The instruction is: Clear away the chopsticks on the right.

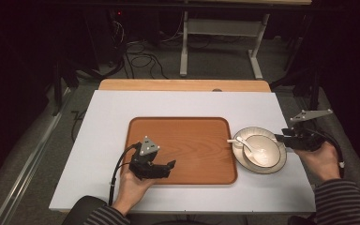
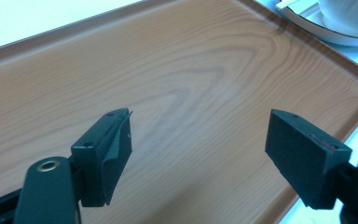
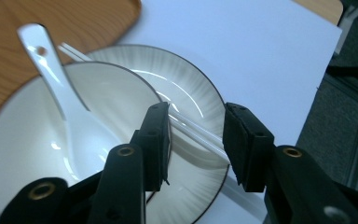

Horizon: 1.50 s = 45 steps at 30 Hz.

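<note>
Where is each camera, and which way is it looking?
High view: above the person's side, looking forward and down on the table; both forearms, the left gripper and the right gripper show.
Left gripper view: on the left gripper, looking along its open jaws across the tray.
Right gripper view: on the right gripper, looking down at the bowl, spoon, plate and chopsticks between its jaws.
Shared: all three show the tray and plate.

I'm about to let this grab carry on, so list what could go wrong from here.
The right gripper has its jaws on either side of the white chopsticks lying across the plate. The thin, smooth sticks may slip or pivot out. Lifting them could nudge the bowl and tip its spoon. The plate sits near the table edge.
</note>
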Motion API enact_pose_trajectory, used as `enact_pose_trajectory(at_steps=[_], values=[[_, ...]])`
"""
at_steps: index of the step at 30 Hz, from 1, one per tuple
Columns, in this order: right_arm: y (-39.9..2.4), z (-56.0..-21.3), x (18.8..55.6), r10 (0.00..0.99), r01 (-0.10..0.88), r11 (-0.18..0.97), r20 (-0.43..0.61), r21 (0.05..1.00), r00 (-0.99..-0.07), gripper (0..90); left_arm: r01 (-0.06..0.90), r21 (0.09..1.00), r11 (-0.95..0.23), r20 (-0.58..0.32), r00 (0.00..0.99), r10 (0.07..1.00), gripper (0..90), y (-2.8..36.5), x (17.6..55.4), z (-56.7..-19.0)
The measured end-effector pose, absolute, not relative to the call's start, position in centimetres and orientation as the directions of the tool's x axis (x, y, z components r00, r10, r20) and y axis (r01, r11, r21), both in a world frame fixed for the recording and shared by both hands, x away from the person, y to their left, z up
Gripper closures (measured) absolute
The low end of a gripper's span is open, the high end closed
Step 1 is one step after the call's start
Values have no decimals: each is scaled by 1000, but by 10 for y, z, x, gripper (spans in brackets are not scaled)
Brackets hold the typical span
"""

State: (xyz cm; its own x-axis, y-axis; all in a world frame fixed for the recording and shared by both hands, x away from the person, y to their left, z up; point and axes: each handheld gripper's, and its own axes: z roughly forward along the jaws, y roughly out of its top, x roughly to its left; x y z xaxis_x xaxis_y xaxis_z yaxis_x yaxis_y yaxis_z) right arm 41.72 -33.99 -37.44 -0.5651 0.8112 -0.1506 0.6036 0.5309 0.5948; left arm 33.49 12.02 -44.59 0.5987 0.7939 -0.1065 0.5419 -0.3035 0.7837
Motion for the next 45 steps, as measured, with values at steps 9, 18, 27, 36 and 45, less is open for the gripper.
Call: enact_pose_trajectory(at_steps=[9,18,27,36,45], values=[[-346,-393,446,819,667,545,-154,508,-553,679,546,780,-307,-105,597,795,228,120,336,-447],[-348,-405,460,817,697,551,-126,460,-563,714,554,772,-311,-115,603,790,229,117,336,-448],[-351,-410,466,814,708,555,-107,436,-571,715,555,771,-311,-112,600,792,232,117,336,-448],[-352,-411,471,815,723,554,-95,413,-571,707,555,770,-313,-109,598,794,235,117,337,-449],[-353,-413,477,816,736,552,-73,393,-574,692,557,768,-316,-106,598,794,237,117,337,-449]])
